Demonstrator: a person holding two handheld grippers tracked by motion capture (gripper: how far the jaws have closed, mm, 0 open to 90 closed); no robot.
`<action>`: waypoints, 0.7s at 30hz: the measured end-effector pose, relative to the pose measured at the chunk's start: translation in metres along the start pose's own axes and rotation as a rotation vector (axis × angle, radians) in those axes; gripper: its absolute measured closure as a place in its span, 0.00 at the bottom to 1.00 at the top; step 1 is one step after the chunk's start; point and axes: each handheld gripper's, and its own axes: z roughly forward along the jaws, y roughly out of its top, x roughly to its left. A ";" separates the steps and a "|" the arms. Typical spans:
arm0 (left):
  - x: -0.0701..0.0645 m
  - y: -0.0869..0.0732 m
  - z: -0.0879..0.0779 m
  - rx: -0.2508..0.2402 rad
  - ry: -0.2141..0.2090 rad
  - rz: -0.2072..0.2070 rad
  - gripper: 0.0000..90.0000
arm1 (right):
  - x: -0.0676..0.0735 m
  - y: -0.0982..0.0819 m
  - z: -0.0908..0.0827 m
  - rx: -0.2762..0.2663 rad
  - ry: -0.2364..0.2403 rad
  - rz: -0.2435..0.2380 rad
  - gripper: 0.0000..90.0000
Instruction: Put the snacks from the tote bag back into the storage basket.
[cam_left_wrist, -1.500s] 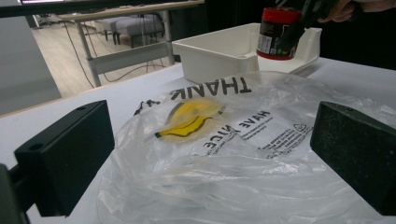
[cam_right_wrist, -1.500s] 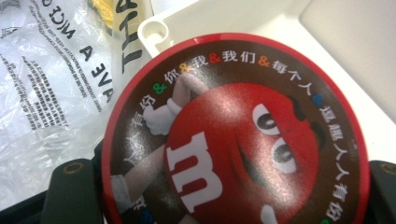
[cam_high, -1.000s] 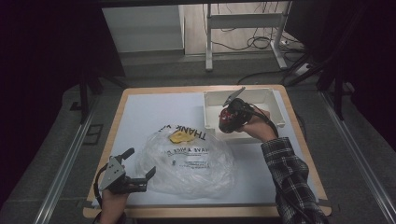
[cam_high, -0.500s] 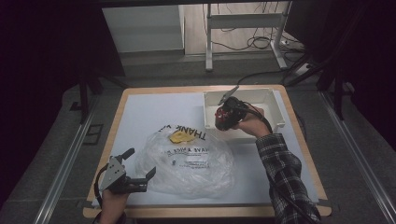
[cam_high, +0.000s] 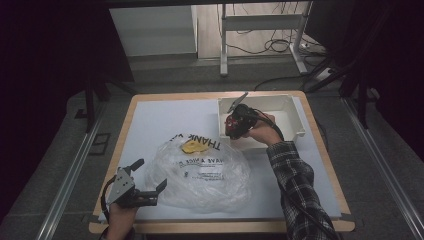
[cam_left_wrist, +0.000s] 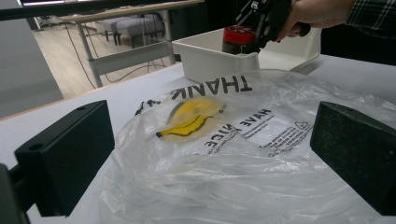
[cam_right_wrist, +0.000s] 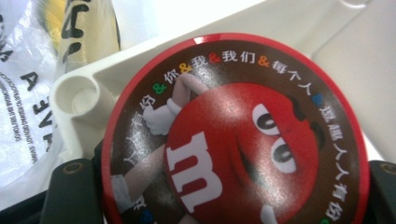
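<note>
A big clear plastic bag (cam_high: 200, 170) is lying mid-frame, the left gripper (cam_high: 145, 181) is waiting wide open at its lower left, and the right gripper (cam_high: 233, 125) is squeezing a red candy tin (cam_right_wrist: 233, 135) over the white bin's (cam_high: 292, 112) left edge.

A metal desk frame (cam_high: 260, 30) and loose cables (cam_high: 272, 45) stand beyond the table (cam_high: 150, 107).

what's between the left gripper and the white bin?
The clear plastic bag, printed side up, covers most of that stretch on the table between the left gripper and the white bin. The high view shows it.
</note>
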 end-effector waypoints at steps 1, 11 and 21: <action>0.000 0.000 0.000 0.000 0.000 0.000 0.00 | 0.000 0.000 0.000 0.000 0.000 0.000 0.29; 0.000 0.000 0.000 0.001 0.000 0.001 0.00 | -0.004 0.001 0.015 0.013 0.010 -0.007 0.29; 0.000 0.000 0.000 0.002 0.000 0.002 0.00 | -0.007 -0.001 0.028 0.020 0.023 -0.010 0.29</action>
